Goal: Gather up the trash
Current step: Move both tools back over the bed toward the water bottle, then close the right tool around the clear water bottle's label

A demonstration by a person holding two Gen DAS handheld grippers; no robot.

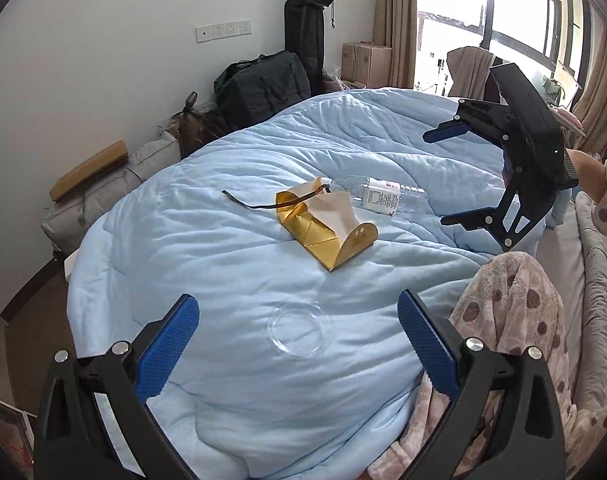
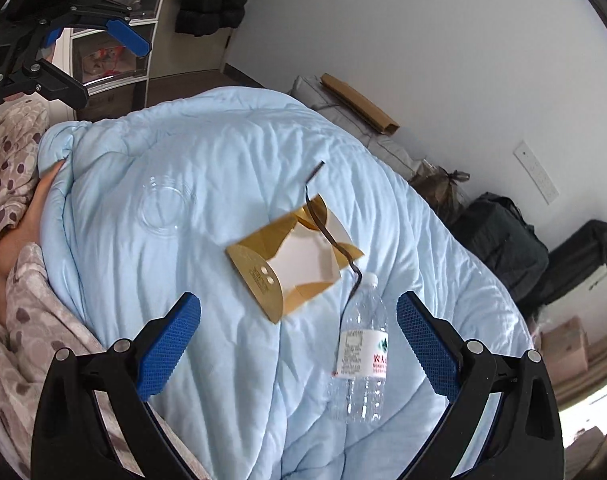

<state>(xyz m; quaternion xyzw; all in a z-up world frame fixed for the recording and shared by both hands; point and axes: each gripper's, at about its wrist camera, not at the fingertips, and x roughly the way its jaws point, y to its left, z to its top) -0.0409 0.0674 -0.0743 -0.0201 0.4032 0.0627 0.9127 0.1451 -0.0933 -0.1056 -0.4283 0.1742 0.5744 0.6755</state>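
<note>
left gripper jaws apart, holding nothing, above clear plastic lid on light-blue duvet | right gripper jaws apart, holding nothing, beside empty water bottle | gold paper box lies open mid-duvet, touching bottle, dark ribbon trailing from it

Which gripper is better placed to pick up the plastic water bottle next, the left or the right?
Right. The water bottle lies almost between the open fingers of the right gripper. The left gripper hangs open over the clear plastic lid, farther from the bottle.
</note>
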